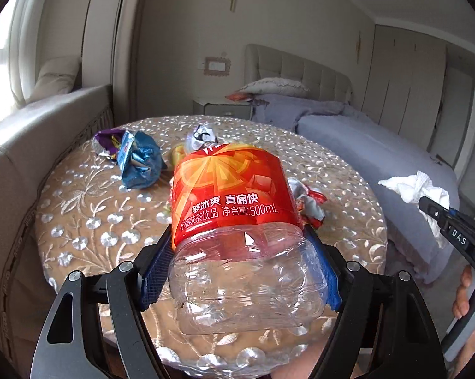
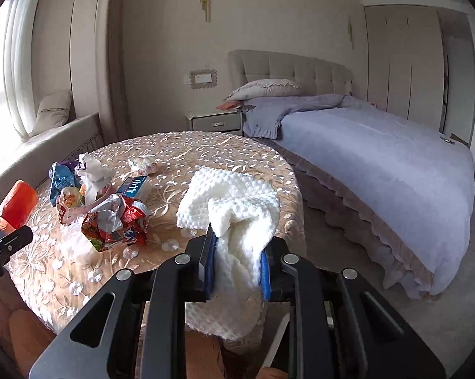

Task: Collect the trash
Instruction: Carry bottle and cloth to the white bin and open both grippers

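- Left wrist view: my left gripper [image 1: 243, 271] has its fingers spread wide and clamped on the clear base of the plastic bottle [image 1: 234, 221], held above the round table [image 1: 79, 221]. A blue wrapper [image 1: 139, 161] lies beyond.
- Right wrist view: my right gripper [image 2: 237, 262] pinches a white paper towel [image 2: 234, 211], fingers narrowly apart. Crumpled wrappers [image 2: 117, 221] sit left; one may be foil.

The plastic bottle [image 1: 237, 221] wears a red label reading "够冰爽 真痛快", then "柠檬味茶饮品 净含量:500mL". "DAS" stands in white on the right gripper [image 1: 458, 237]. Wrapper print on the table is unreadable.
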`<act>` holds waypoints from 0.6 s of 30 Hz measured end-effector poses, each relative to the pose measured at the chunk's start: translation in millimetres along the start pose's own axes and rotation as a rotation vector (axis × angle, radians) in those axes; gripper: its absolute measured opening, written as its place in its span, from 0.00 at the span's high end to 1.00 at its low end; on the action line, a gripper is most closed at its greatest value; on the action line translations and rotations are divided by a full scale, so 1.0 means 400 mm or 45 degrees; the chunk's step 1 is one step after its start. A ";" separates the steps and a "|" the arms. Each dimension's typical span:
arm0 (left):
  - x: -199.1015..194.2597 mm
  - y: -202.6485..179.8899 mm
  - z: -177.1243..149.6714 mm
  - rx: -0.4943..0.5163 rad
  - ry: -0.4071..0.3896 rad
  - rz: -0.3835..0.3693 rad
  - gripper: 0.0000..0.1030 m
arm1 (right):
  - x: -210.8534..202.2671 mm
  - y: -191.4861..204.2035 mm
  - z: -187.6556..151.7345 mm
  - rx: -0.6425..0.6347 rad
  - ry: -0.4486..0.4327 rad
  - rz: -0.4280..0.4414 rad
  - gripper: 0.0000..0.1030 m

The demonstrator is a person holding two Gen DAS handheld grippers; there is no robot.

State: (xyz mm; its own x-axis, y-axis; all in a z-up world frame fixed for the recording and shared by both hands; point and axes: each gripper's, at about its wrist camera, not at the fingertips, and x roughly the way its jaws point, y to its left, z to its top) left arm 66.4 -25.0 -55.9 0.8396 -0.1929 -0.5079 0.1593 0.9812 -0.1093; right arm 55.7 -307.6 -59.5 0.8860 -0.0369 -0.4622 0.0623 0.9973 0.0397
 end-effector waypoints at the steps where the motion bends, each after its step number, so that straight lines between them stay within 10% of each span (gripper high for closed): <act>1: -0.003 -0.027 -0.006 0.021 0.004 -0.034 0.27 | -0.011 -0.014 -0.005 0.000 0.002 -0.020 0.77; 18: 0.185 -0.442 -0.211 0.365 0.363 -0.567 0.27 | -0.071 -0.235 -0.174 0.087 0.204 -0.225 0.76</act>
State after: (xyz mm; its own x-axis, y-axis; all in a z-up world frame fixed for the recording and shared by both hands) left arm 56.3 -213.7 -146.2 0.4936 -0.5426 -0.6797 0.6307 0.7614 -0.1498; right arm -7.5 -395.8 -111.8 0.7746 -0.1943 -0.6019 0.2455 0.9694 0.0030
